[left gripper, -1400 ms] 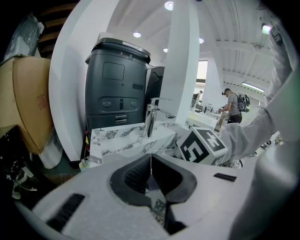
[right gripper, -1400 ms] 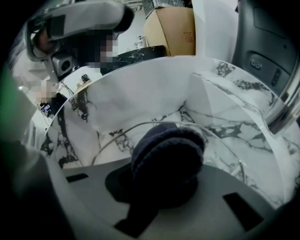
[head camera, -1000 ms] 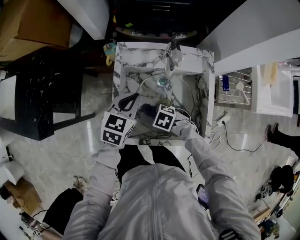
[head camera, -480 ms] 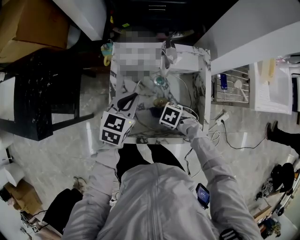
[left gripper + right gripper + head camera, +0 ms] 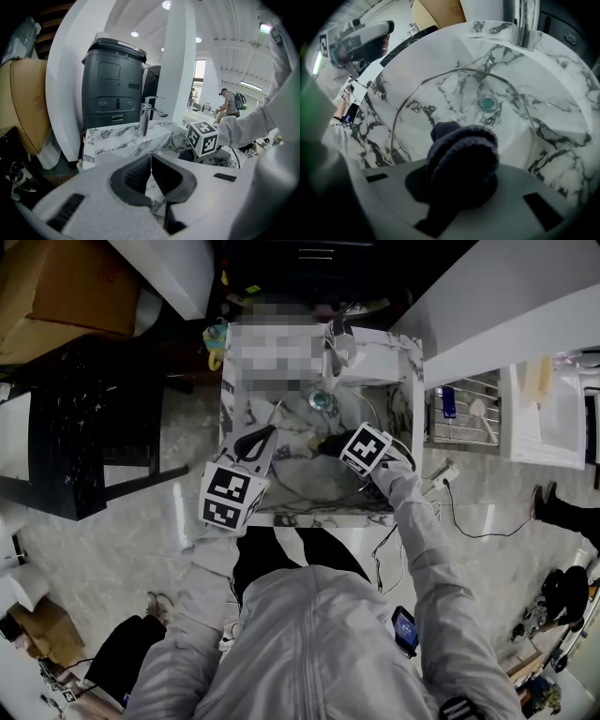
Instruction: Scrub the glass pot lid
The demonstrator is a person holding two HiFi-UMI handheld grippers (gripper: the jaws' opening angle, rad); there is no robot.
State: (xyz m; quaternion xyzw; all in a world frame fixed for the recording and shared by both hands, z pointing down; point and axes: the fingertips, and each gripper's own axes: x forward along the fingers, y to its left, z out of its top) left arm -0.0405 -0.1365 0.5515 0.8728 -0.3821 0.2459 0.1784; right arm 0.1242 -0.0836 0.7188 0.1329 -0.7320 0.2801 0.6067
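Left gripper [image 5: 270, 432]: at the left side of the marble sink [image 5: 401, 418], jaws reaching in over the basin edge. In the left gripper view the two dark pads are pressed together with only the thin metal rim of the glass pot lid [image 5: 151, 161] between them, so the claw is clamped on the lid's edge.

Glass pot lid [image 5: 440, 101]: inside the basin, seen from the right gripper view as a clear disc with a thin metal rim. The marble veining and the green drain [image 5: 488, 103] show through the glass. In the head view its rim makes a faint ring across the middle of the basin [image 5: 295, 474]. How far it is tilted: cannot tell.

Right gripper [image 5: 328, 442]: comes in from the right side of the sink, its marker cube [image 5: 366, 448] above the basin. Jaws are closed on a dark blue knitted scrubber [image 5: 461, 159], which bulges out past the tips and points at the glass inside the rim. Contact between scrubber and glass: looks close, not certain.

Faucet [image 5: 335, 348]: on the far ledge of the sink, spout over the drain end. The same faucet [image 5: 145, 119] stands upright in the left gripper view, beyond the clamped rim
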